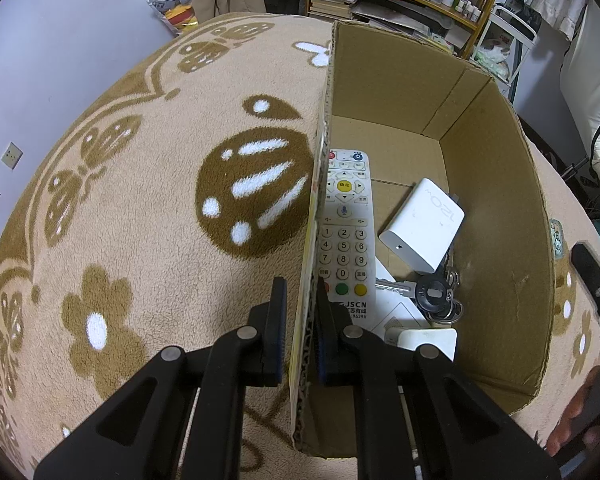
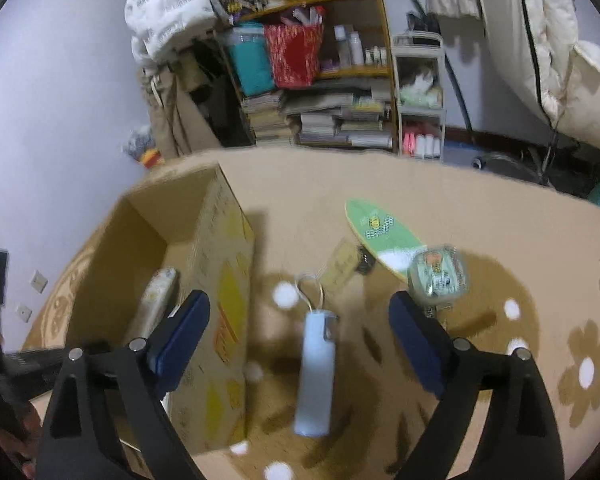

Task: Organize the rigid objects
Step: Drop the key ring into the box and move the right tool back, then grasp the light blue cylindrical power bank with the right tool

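My left gripper (image 1: 302,292) is shut on the left wall of the cardboard box (image 1: 320,184), one finger outside and one inside. Inside the box lie a white remote control (image 1: 346,236), a white charger block (image 1: 424,224), a bunch of keys (image 1: 432,294) and a white flat item (image 1: 428,342). My right gripper (image 2: 300,310) stands wide open above the blanket, beside the box (image 2: 220,280). A pale blue lighter-shaped object (image 2: 316,372) with a wire ring lies on the blanket between and below its fingers, untouched.
A green oval board (image 2: 384,236), a clear round container (image 2: 438,276) and a small tan card (image 2: 340,266) lie on the patterned beige blanket (image 2: 480,216). Cluttered shelves (image 2: 320,60) and a white rack stand behind. A person's hand (image 1: 580,412) shows at the right edge.
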`<action>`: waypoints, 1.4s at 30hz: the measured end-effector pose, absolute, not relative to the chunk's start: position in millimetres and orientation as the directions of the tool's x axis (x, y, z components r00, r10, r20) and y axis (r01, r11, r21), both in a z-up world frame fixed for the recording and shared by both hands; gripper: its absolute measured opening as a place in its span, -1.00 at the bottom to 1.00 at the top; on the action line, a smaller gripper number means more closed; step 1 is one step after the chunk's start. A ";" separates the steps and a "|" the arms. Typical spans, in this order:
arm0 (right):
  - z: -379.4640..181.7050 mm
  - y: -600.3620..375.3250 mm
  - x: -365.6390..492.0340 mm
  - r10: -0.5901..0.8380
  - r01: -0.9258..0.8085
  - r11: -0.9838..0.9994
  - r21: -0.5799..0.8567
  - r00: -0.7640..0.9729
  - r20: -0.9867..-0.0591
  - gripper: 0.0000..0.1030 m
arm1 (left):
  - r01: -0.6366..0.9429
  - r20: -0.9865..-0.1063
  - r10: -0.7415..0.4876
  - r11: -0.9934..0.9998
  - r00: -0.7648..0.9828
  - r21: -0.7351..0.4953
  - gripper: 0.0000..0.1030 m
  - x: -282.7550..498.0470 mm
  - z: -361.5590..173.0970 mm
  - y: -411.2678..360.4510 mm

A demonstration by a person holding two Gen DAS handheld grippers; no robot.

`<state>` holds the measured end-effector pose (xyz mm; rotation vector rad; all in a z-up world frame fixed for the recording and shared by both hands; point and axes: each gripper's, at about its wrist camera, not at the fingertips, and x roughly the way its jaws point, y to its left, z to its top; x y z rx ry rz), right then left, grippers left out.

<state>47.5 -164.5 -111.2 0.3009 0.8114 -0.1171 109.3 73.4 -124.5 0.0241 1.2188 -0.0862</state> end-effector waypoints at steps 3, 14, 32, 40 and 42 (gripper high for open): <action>-128.2 -166.2 49.8 0.022 0.222 0.952 0.211 0.639 -0.769 0.87 | 0.085 -0.938 -0.043 0.996 0.345 -0.015 -0.77 108.7 -124.9 72.0; -164.5 -179.2 48.7 0.141 0.238 0.908 0.345 0.600 -0.788 0.88 | 0.082 -0.939 -0.051 0.996 0.341 -0.024 -0.77 109.5 -125.4 75.1; -199.6 -187.7 52.1 0.100 0.309 0.900 0.306 0.538 -0.837 0.87 | 0.081 -0.939 -0.053 0.996 0.339 -0.027 -0.76 109.5 -125.4 75.3; -202.6 -177.3 52.2 0.020 0.297 0.933 0.204 0.524 -0.851 0.55 | 0.081 -0.939 -0.055 0.996 0.338 -0.029 -0.76 109.8 -125.5 75.1; -201.9 -177.8 52.9 0.007 0.297 0.936 0.191 0.524 -0.852 0.46 | 0.081 -0.939 -0.055 0.996 0.338 -0.029 -0.76 109.8 -125.5 75.0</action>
